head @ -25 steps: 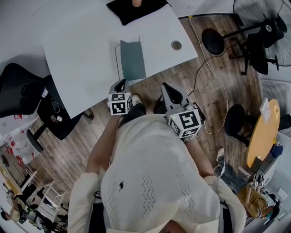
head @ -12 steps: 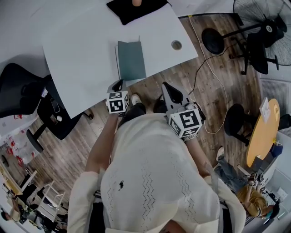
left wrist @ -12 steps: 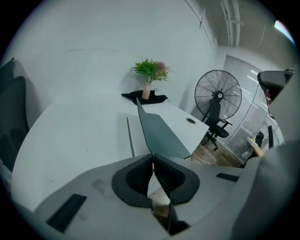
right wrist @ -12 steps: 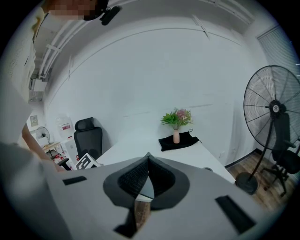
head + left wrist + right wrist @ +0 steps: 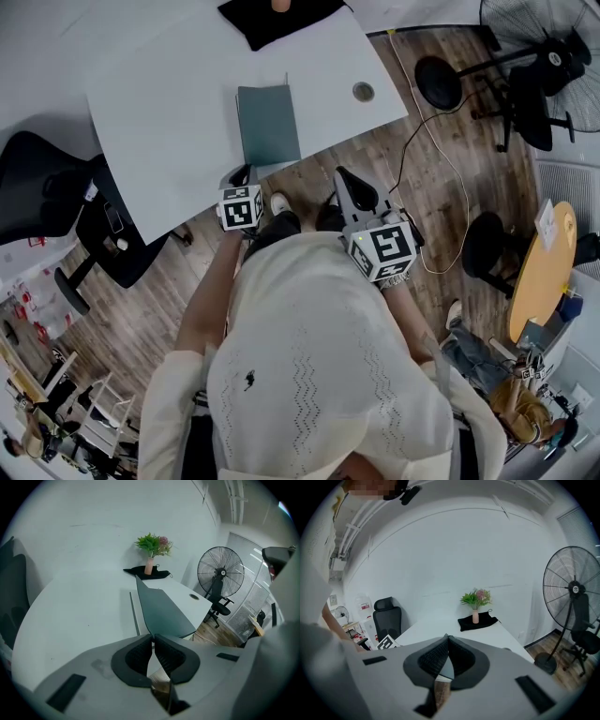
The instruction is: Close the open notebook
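Note:
The notebook with a dark teal cover lies on the white table near its front edge. In the left gripper view the notebook has its cover still tilted a little above a strip of white page at its left. My left gripper hangs just off the table edge in front of the notebook, shut and holding nothing; its tips meet. My right gripper is to the right over the wooden floor, also shut and holding nothing.
A black cloth with a vase of flowers sits at the table's far end. A round cable hole is right of the notebook. A black office chair stands at the left, a floor fan at the right.
The notebook's cover has swung down to the left over the white page, which showed as a strip before. My left gripper has drawn slightly back and down from the table edge.

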A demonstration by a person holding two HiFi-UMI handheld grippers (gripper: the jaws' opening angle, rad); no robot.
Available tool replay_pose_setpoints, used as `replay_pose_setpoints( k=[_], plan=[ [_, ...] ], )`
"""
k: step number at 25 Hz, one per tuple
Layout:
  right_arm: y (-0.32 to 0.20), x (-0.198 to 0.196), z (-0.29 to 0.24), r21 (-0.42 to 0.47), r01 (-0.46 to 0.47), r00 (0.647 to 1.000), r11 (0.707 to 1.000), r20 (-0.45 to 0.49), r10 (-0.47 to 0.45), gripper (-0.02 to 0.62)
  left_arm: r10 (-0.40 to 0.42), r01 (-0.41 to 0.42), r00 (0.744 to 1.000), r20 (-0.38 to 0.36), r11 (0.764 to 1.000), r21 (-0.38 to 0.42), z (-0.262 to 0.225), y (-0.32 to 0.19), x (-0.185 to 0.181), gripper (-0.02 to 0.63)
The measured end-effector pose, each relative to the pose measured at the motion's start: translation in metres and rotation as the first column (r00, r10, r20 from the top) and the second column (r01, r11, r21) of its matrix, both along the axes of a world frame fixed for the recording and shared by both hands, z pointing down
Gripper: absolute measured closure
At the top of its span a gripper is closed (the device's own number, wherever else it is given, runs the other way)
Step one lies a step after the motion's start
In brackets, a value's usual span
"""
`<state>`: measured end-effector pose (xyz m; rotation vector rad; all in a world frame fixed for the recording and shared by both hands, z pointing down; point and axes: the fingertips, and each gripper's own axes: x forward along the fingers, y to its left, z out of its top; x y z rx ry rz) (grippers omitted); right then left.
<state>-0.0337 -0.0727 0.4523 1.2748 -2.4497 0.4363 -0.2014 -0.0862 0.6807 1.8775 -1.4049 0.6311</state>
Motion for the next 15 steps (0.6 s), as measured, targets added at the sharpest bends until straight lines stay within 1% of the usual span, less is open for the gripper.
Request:
replay_pose_setpoints(
  k=[15],
  plan=[
    [-0.002,0.0,0.002,-0.006,0.0,1.0,1.0,-0.006,0.0,0.594,-0.004,0.006,1.0,0.031,0.997,-0.083,0.018,0.003,-0.005,0.574]
  ],
)
